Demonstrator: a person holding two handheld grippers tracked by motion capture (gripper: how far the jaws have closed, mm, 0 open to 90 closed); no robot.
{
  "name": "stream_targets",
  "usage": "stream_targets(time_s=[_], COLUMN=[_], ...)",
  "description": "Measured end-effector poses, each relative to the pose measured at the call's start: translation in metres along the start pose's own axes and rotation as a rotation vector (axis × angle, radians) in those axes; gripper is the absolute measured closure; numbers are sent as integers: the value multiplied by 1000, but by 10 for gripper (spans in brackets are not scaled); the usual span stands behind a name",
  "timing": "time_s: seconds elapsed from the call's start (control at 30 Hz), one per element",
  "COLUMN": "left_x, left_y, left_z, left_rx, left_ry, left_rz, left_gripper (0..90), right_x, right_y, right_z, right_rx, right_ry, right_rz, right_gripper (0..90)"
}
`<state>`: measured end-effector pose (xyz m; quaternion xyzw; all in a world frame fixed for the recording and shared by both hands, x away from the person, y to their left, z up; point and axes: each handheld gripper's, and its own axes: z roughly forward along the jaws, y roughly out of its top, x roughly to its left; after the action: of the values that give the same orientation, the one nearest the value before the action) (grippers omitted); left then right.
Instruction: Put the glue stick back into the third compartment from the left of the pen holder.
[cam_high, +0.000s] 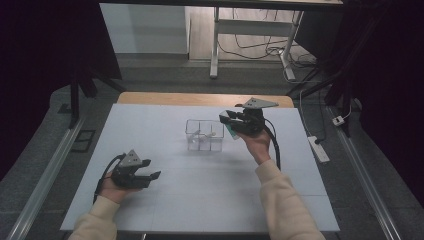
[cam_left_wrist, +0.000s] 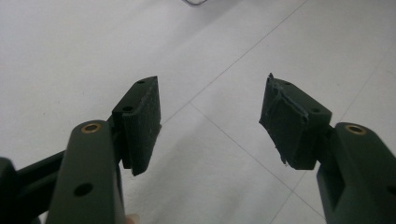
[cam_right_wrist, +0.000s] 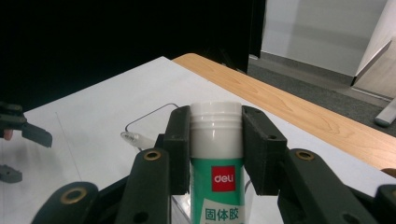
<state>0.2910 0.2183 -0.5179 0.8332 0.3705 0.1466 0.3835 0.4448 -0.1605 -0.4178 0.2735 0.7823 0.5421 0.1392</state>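
Observation:
A glue stick (cam_right_wrist: 215, 154) with a white cap and a green label stands upright between my right gripper's (cam_right_wrist: 215, 122) jaws, which press on both of its sides. In the high view this right gripper (cam_high: 226, 121) hovers at the right edge of a clear divided box (cam_high: 204, 135) in the middle of the white board, and the glue stick's (cam_high: 231, 131) green label peeks out below the jaws. Small white items lie inside the box. My left gripper (cam_high: 151, 170) rests near the front left, open. Between its pads (cam_left_wrist: 144, 121) lies only bare board.
The white board (cam_high: 200, 195) covers a wooden table whose far edge (cam_high: 200, 98) shows behind it. On the floor to the right lies a power strip (cam_high: 318, 149). A desk frame (cam_high: 215, 45) and cables stand farther back.

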Motion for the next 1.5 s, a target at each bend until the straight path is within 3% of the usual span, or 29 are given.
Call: stream_targets(time_s=[0.4, 1.03, 1.13, 1.23, 1.5], left_x=[0, 0, 1, 1, 0], left_y=[0, -1, -1, -1, 0], left_z=[0, 1, 2, 2, 2], left_rx=[0, 8, 16, 20, 23], left_ry=[-3, -7, -9, -9, -8], left_rz=[1, 2, 1, 1, 5], left_gripper=[381, 379, 372, 369, 367], right_x=[1, -2, -3, -4, -8], right_y=[9, 4, 2, 1, -2], right_z=[25, 51, 52, 49, 34], right_rx=[-10, -34, -17, -15, 8], right_ry=[13, 19, 7, -22, -33], right_rz=[5, 42, 39, 46, 49], right_gripper=[641, 640, 616, 514, 490])
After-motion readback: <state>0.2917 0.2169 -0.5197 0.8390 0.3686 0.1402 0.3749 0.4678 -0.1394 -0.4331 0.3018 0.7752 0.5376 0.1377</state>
